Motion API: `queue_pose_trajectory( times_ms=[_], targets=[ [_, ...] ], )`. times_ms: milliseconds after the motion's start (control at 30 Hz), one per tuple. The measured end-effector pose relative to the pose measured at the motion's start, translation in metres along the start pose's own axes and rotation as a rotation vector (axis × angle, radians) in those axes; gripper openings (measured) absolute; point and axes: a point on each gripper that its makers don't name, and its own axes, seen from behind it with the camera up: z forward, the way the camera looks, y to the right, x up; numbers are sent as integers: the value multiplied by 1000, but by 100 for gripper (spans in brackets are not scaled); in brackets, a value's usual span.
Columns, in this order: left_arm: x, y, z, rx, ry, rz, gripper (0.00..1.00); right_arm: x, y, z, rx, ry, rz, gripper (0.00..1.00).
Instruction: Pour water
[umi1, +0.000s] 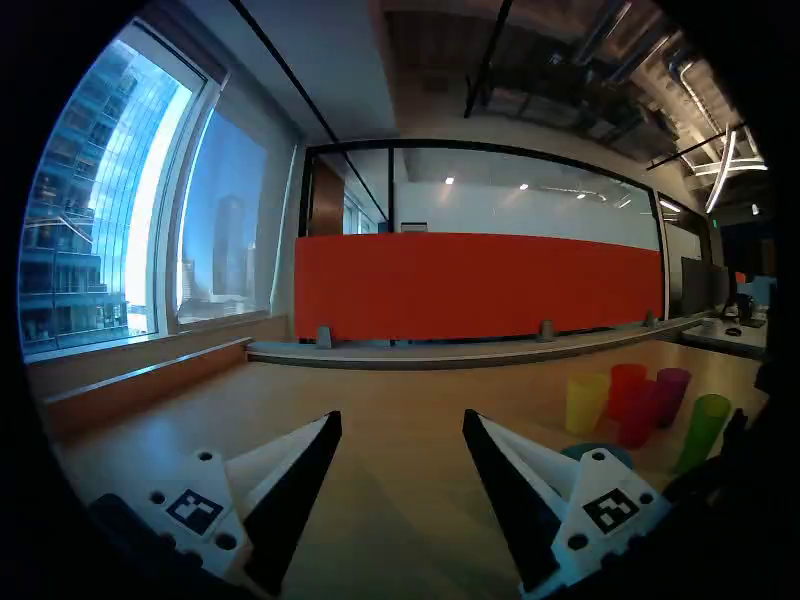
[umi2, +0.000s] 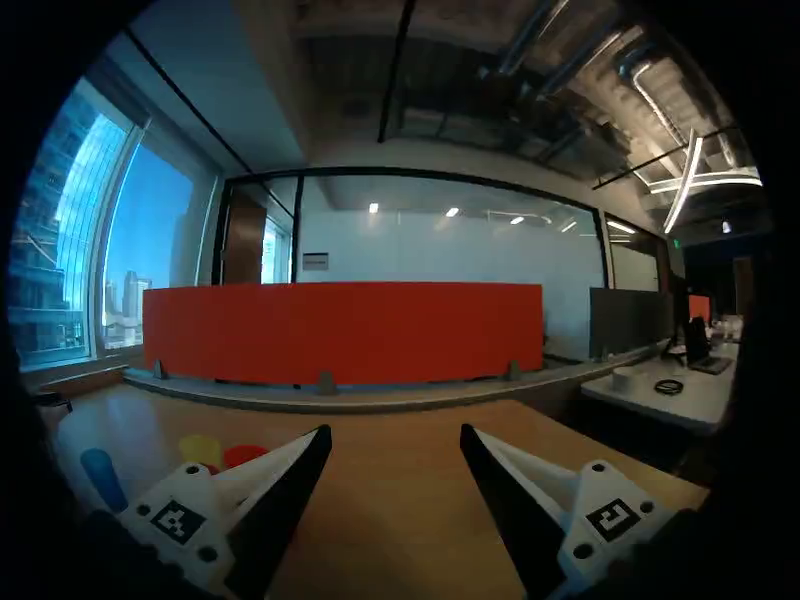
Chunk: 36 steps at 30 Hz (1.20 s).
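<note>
In the left gripper view my left gripper (umi1: 402, 425) stands open over the wooden table (umi1: 400, 440), nothing between its fingers. Off to its right stands a cluster of plastic cups: a yellow cup (umi1: 585, 402), a red cup (umi1: 626, 388), a crimson cup (umi1: 639, 414), a purple cup (umi1: 673, 394) and a green cup (umi1: 704, 430). A blue round thing (umi1: 590, 452) peeks out behind the right finger. In the right gripper view my right gripper (umi2: 395, 438) is open and empty above the same table (umi2: 400, 500). To its left lie a yellow cup rim (umi2: 200, 449), a red cup rim (umi2: 243, 455) and a blue object (umi2: 102, 477).
An orange divider panel (umi1: 480, 285) runs along the table's far edge. Large windows (umi1: 110, 240) fill the left side. A neighbouring white desk (umi2: 665, 390) with a monitor and small items stands at the right, beyond the table's right edge.
</note>
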Motion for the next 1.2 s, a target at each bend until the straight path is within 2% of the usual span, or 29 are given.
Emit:
queue_pose_trajectory(
  times_ms=[500, 800, 1200],
  targets=[
    [1, 0, 0, 0, 0, 0, 90, -1, -20, 0, 93, 28, -6, 100],
    [0, 1, 1, 0, 0, 0, 90, -9, -29, 9, 99, 49, -22, 99],
    [0, 0, 0, 0, 0, 0, 90, -41, -42, 17, 112, 27, -19, 100]
  ],
)
